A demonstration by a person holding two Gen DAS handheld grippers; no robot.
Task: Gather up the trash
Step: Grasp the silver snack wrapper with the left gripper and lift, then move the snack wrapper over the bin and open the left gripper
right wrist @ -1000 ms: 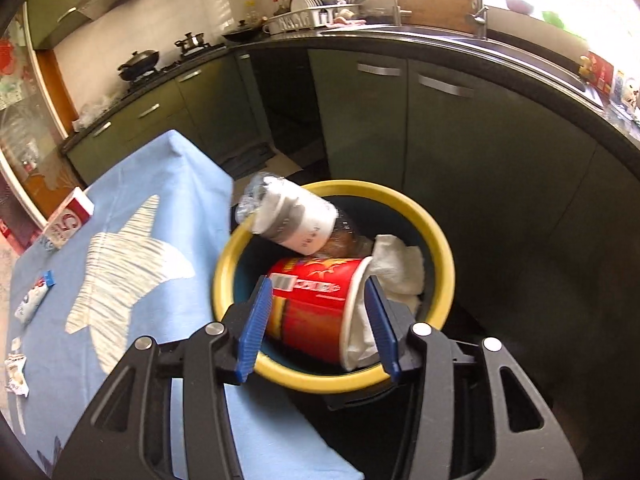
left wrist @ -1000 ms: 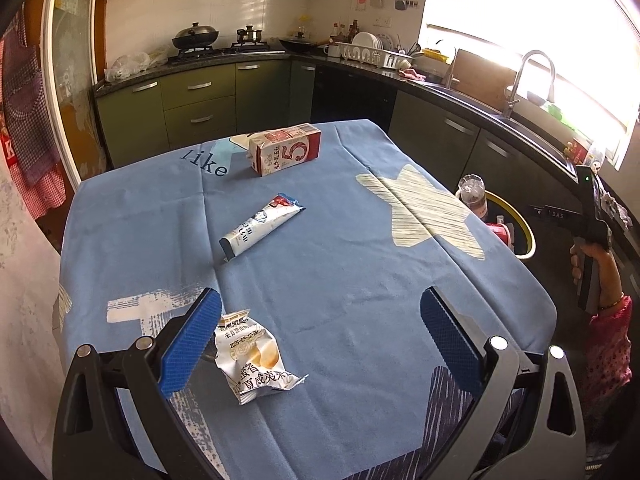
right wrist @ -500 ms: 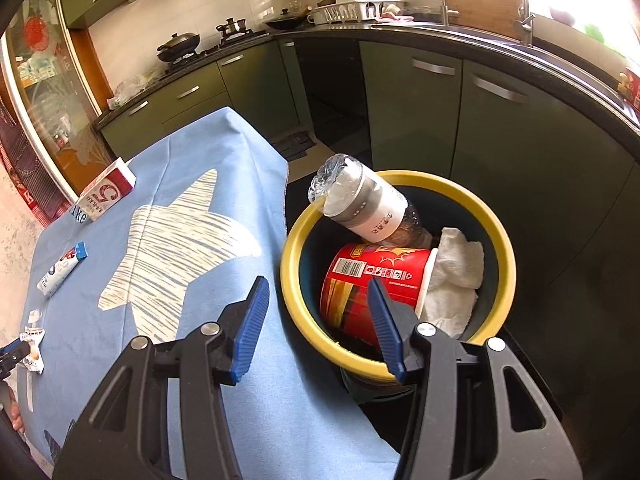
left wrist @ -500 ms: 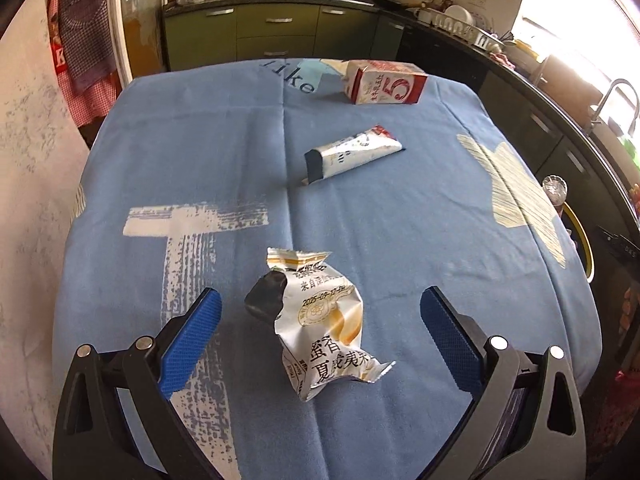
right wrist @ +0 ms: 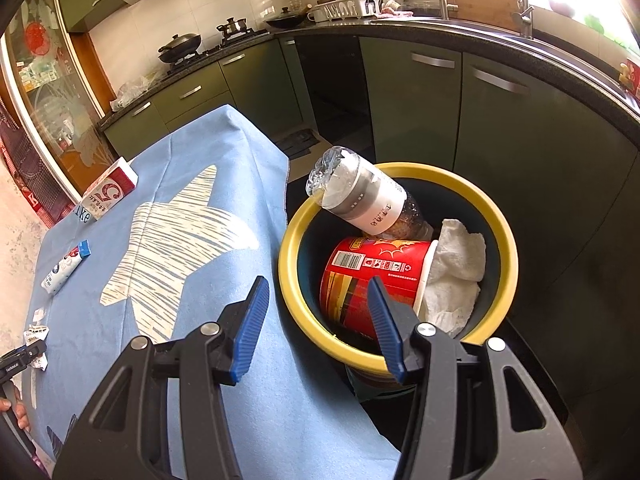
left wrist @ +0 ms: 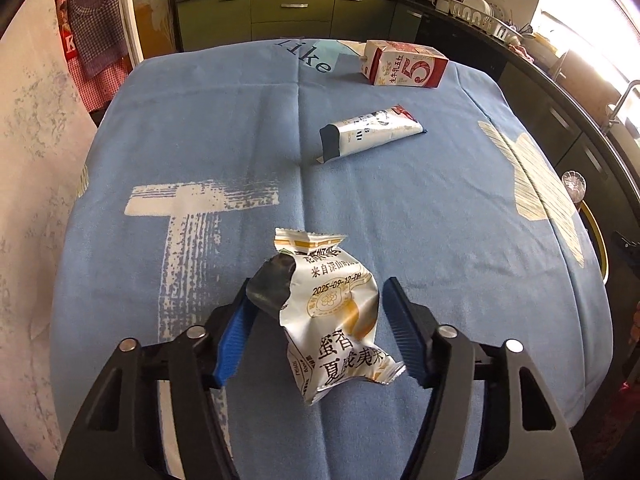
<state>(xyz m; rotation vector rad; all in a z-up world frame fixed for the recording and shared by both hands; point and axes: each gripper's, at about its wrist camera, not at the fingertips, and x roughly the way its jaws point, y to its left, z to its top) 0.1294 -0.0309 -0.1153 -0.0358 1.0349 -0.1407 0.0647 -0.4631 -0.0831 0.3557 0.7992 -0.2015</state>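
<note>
A crumpled silver snack wrapper [left wrist: 332,312] lies on the blue tablecloth [left wrist: 200,140], between the fingers of my left gripper [left wrist: 316,300]. The jaws are partly closed around it, with a small gap on the right side. A white tube [left wrist: 370,132] and a red-and-white milk carton [left wrist: 404,65] lie farther back. My right gripper [right wrist: 316,308] is open and empty, above the table edge beside the yellow-rimmed bin [right wrist: 506,240]. The bin holds a red cup [right wrist: 372,276], a plastic bottle [right wrist: 368,200] and white paper [right wrist: 456,264].
Green kitchen cabinets [right wrist: 500,128] and a dark counter run behind the bin. A stove with pots [right wrist: 180,46] stands at the back. The wrapper and my left gripper also show at the far left of the right wrist view [right wrist: 36,336].
My left gripper has moved forward over the wrapper and its jaws have closed in around it. My right gripper has drawn back from the bin toward the table, leaving the red cup inside.
</note>
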